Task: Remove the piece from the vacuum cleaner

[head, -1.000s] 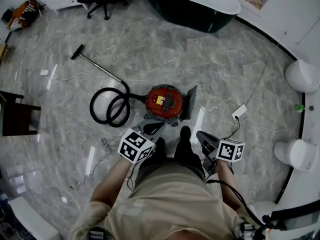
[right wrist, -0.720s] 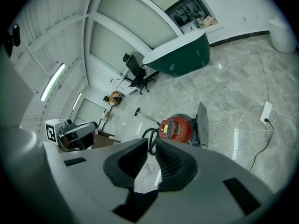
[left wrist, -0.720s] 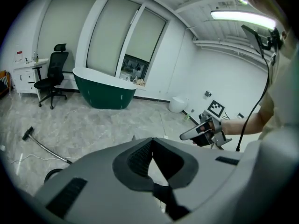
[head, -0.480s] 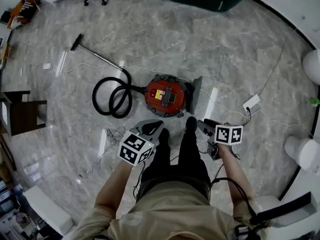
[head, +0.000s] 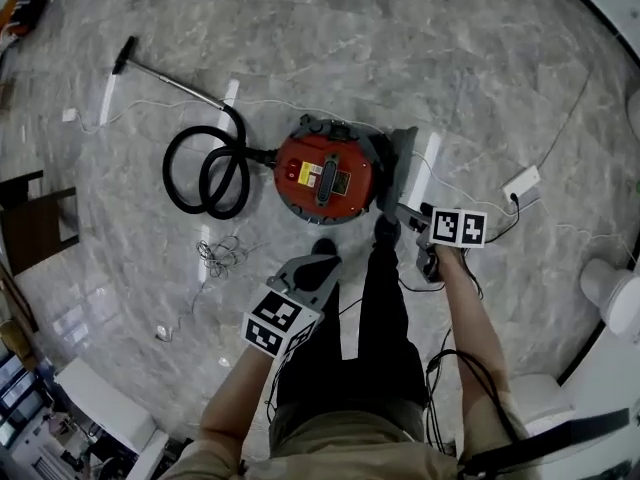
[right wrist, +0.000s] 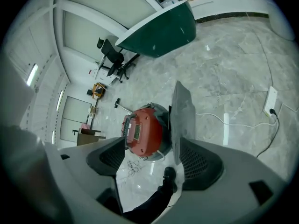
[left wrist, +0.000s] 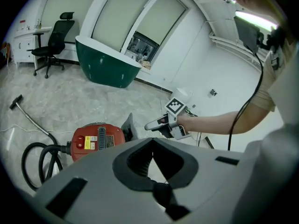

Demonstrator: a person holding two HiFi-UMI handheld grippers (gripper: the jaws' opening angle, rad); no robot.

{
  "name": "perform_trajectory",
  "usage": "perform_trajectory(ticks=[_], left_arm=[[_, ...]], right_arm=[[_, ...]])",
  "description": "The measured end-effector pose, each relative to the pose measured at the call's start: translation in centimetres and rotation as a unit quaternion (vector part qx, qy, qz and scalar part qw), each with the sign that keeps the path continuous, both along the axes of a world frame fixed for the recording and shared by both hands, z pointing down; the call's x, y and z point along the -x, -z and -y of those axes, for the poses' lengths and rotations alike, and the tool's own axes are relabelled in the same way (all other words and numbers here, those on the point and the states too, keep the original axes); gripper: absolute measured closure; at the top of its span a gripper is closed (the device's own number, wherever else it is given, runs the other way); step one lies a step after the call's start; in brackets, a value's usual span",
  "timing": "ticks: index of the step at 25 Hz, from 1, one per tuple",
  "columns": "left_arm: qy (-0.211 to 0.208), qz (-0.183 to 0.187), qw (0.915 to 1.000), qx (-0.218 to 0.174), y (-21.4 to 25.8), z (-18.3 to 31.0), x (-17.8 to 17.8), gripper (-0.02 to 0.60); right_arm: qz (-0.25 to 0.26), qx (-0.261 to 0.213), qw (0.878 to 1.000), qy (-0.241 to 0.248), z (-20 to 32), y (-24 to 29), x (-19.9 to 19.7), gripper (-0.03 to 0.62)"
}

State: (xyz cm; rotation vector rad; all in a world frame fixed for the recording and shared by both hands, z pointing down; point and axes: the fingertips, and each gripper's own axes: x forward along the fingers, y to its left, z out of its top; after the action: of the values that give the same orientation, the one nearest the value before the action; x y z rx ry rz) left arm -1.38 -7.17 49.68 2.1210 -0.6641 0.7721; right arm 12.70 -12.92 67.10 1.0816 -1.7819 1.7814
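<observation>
The red vacuum cleaner [head: 325, 178] stands on the marble floor, its black hose [head: 205, 173] coiled at the left. A flat grey piece [head: 405, 168] stands upright against the vacuum's right side. My right gripper [head: 412, 215] is at the lower end of that piece. Its jaws are opening wide, and in the right gripper view [right wrist: 154, 146] the grey piece [right wrist: 182, 118] rises just inside the right pad, with no pad pressing on it. My left gripper [head: 315, 266] hangs shut and empty near the person's shoe, short of the vacuum [left wrist: 96, 139].
The wand and floor nozzle [head: 125, 53] lie at the far left. A white power strip [head: 522, 181] and cords trail at the right, with a wire tangle [head: 222, 256] at the left. A dark chair [head: 35, 223] stands at the left edge. The person's shoes [head: 385, 230] are close to the vacuum.
The person has stepped closer to the vacuum. My right gripper has reached forward to the grey piece and its jaws have spread. The left gripper stays shut and has dropped back.
</observation>
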Motion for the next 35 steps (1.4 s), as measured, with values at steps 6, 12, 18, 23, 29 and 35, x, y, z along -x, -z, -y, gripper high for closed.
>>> perform_trajectory(ticks=[6, 12, 18, 23, 29, 35], left_arm=[[0.000, -0.002, 0.9999, 0.012, -5.3, 0.6, -0.3, 0.578], [0.013, 0.000, 0.9999, -0.005, -8.5, 2.9, -0.3, 0.578], [0.011, 0.000, 0.9999, 0.012, -10.9, 1.6, -0.5, 0.578], [0.005, 0.000, 0.9996, 0.027, -11.8, 0.3, -0.4, 0.578], [0.013, -0.002, 0.9993, 0.036, -12.4, 0.2, 0.5, 0.578], [0.010, -0.004, 0.9989, 0.046, -13.3, -0.4, 0.7, 0.578]], right_arm=[[-0.015, 0.012, 1.000, 0.018, 1.4, -6.0, 0.3, 0.255], [-0.040, 0.019, 0.999, 0.030, 2.0, -10.5, -0.3, 0.256], [-0.061, 0.021, 0.997, 0.046, 2.8, -13.4, 1.0, 0.258], [-0.090, 0.025, 0.994, 0.049, 3.3, -15.0, 1.2, 0.261], [-0.083, 0.027, 0.995, 0.056, 3.4, -15.3, 1.0, 0.293], [-0.090, 0.022, 0.994, 0.057, 3.0, -15.5, 0.2, 0.396]])
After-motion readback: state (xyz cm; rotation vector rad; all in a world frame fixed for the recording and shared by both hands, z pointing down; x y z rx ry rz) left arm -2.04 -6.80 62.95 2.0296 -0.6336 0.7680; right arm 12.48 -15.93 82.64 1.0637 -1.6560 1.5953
